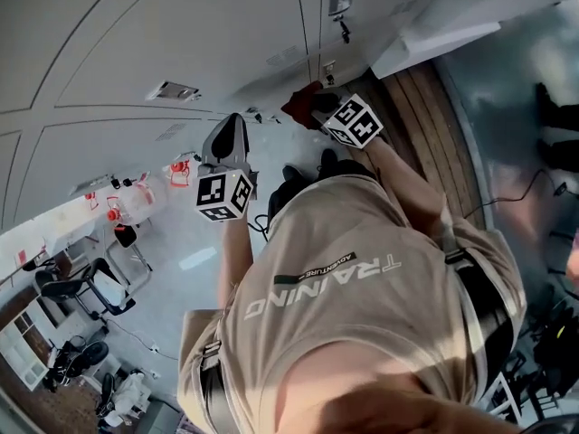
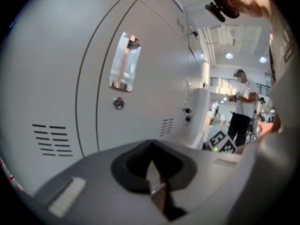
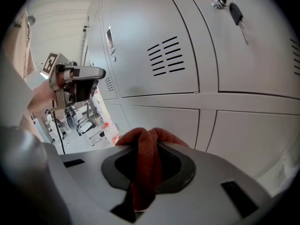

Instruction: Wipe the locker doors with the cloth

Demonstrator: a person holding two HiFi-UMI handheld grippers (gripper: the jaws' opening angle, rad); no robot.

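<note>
Right gripper (image 3: 140, 203) pinches a rust-red cloth (image 3: 146, 161), bunched into one thick fold that humps over the jaw tips; the weave is coarse. Left gripper (image 2: 157, 191) is pressed together on nothing, facing the grey locker doors (image 3: 154, 46) further along the row. Cloth sits close before the doors, near the horizontal seam (image 3: 187, 97) between upper and lower rows; contact not discernible. Key (image 3: 236, 15) hangs from a lock up and right of it. Open floor (image 1: 181, 251) shows beside the person's left arm.

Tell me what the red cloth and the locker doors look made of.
Red cloth: looks like woven microfibre or terry, matte; ribbed weave and limp folds show. Grey locker doors: probably painted sheet metal, smooth satin; punched vent slots and soft sheen suggest it.
</note>
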